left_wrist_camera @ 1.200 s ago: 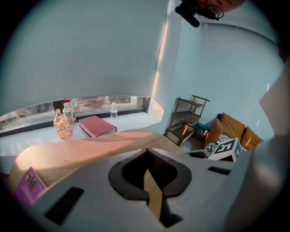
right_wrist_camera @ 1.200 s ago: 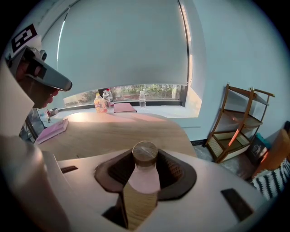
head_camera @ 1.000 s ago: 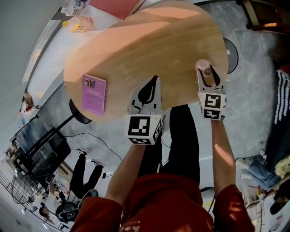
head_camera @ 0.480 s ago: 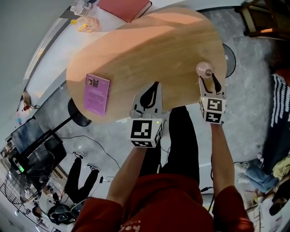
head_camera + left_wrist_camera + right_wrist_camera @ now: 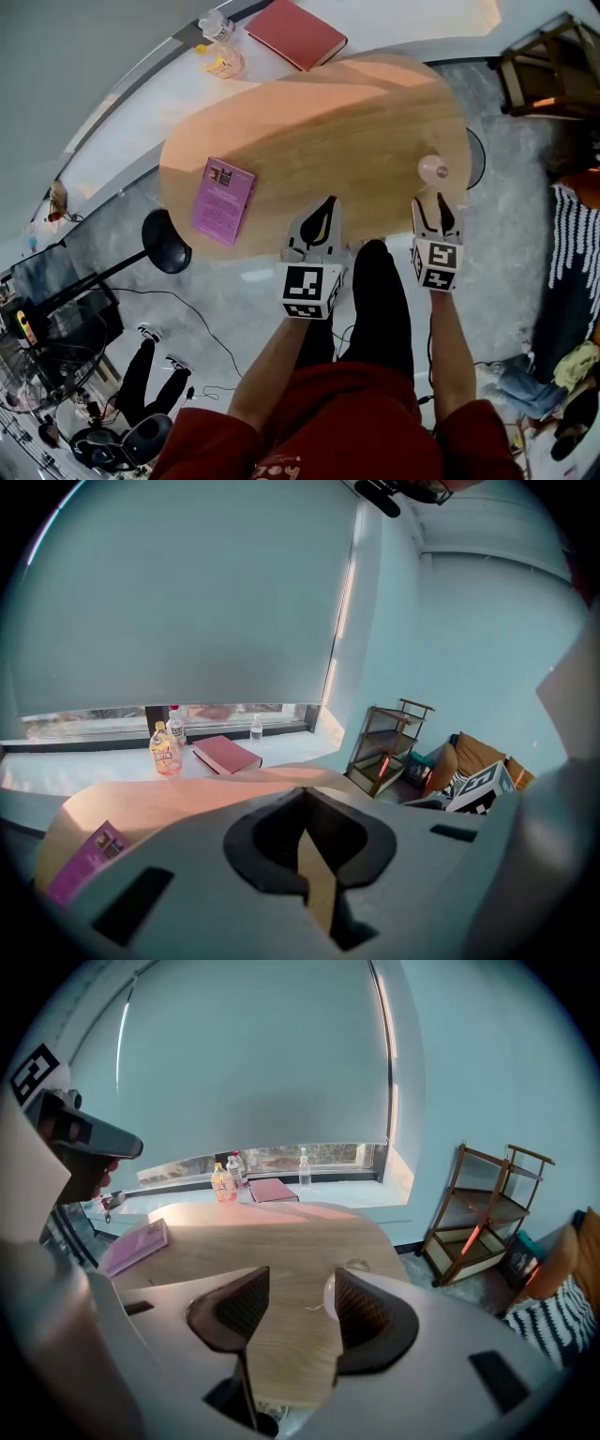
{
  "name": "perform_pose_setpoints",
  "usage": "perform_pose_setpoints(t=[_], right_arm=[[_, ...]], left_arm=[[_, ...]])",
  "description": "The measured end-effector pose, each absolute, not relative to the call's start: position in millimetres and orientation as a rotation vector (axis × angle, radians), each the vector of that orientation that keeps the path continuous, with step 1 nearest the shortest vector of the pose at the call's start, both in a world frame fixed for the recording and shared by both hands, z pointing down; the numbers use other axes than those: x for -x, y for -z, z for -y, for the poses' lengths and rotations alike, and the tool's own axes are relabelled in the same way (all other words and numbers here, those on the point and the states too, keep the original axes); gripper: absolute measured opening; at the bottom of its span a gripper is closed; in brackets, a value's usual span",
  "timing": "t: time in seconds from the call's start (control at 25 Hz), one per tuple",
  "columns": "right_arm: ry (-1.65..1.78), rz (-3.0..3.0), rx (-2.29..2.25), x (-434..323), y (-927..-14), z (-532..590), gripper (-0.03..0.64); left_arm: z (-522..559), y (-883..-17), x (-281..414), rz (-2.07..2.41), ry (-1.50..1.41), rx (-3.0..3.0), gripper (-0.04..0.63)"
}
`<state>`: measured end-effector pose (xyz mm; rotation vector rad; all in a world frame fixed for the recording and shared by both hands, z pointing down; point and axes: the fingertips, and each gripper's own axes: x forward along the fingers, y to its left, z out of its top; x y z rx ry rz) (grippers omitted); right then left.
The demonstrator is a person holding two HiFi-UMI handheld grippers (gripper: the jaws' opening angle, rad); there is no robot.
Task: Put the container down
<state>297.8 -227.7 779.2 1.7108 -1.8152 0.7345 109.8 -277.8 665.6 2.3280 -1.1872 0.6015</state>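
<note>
- Wore a red top [image 5: 347, 422] and dark trousers [image 5: 375, 300], nearest of all and well behind both pairs of fingers.
- Held the left gripper [image 5: 326, 206] over the near edge of the wooden table [image 5: 328, 112], fingers shut against each other with nothing between them.
- Held the right gripper [image 5: 436, 202] alongside, well to the right of the left fingers. Showed its pads wide apart, having just been opening, with only bare tabletop in the gap.
- Found the container [image 5: 433, 170], small, round and pinkish, resting on the table just beyond the right fingertips and clear of both pads. In the right gripper view, saw it partly hidden behind the tip of the right-hand finger.
- Found a purple booklet [image 5: 223, 199] lying flat near the table's edge, well to the left of the left fingers.
- Spotted a black stool [image 5: 167, 242] on the floor, further left of those fingers and lower than the tabletop.
- Saw a white ledge [image 5: 131, 131] past the table's far edge, far ahead of both pairs of fingers. Noted a red book [image 5: 296, 33] on it and a yellow drink bottle [image 5: 225, 64] just left of the book.
- Made out a grey blind [image 5: 187, 592] above the ledge, drawn most of the way down.
- Saw a wooden shelf unit [image 5: 487, 1213] on the floor, far ahead and to the right of the right fingers.
</note>
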Motion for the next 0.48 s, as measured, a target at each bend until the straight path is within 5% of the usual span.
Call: perform_pose_setpoints(t=[0.48], right_arm=[[-0.638,1.895,-1.722,-229.9,-677.7,207.6,0.215]], left_arm=[[244.5,-597.1,-25.5,1.276,-0.516,-2.324,0.005]])
